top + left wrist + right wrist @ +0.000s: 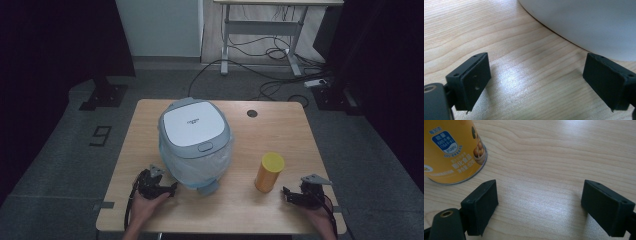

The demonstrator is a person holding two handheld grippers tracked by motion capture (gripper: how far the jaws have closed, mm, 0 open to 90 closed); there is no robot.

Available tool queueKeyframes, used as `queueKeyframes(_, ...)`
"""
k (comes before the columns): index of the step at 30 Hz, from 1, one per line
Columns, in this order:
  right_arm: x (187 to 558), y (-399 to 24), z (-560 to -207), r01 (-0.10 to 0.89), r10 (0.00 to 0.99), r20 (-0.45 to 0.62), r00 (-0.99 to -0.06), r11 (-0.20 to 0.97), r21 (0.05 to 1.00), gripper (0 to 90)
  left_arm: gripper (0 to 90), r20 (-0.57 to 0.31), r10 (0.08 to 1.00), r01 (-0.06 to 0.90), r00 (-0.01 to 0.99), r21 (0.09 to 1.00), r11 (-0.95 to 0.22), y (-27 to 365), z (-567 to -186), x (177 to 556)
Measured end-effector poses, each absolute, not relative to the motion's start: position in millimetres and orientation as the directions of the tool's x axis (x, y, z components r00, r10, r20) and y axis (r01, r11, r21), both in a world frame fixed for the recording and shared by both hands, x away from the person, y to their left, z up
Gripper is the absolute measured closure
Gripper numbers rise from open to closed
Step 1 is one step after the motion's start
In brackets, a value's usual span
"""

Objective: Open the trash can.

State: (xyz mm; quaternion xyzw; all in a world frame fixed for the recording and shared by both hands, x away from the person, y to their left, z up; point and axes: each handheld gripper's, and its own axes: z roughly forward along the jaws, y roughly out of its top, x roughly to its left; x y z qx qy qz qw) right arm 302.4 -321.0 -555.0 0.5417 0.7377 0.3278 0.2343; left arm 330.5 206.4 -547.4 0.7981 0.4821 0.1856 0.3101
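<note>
High view showed the rice cooker, white lid, pale grey-blue body, mid-surface; yellow can stood to its right. Left tongs near cooker, right tongs near can, both open, empty.

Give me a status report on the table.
Left gripper open, empty, beside cooker. Right gripper open, empty, near yellow can. Can upright, untouched. Nothing between.

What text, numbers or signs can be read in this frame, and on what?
"9": dark floor marking left of the table.
"685" and "30": blue badge on the yellow can; the rest of its print is too blurred to read.
Lid logo on the white appliance: too small.
</note>
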Motion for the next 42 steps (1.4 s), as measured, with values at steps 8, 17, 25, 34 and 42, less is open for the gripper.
queueKeyframes(8,304,-323,-555,0.642,0.946,0.011,-0.323,0.211,0.737,12.7,15.4,-0.006,0.896,0.652,0.445,0.688,-0.319,214,-547,326)
queueKeyframes(17,304,-325,-555,0.637,0.939,0.011,-0.344,0.224,0.737,12.9,20.8,0.007,0.926,0.670,0.377,0.688,-0.278,215,-543,323)
queueKeyframes(25,304,-325,-555,0.637,0.939,0.011,-0.345,0.225,0.737,12.9,33.6,-0.047,0.931,0.633,0.362,0.745,-0.208,226,-522,310)
queueKeyframes(34,304,-325,-555,0.637,0.938,0.011,-0.345,0.226,0.737,12.9,51.5,-0.106,0.914,0.580,0.392,0.799,-0.156,234,-490,296)
queueKeyframes(42,304,-325,-555,0.637,0.938,0.010,-0.345,0.226,0.737,12.9,73.7,-0.102,0.878,0.543,0.469,0.817,-0.195,229,-470,287)
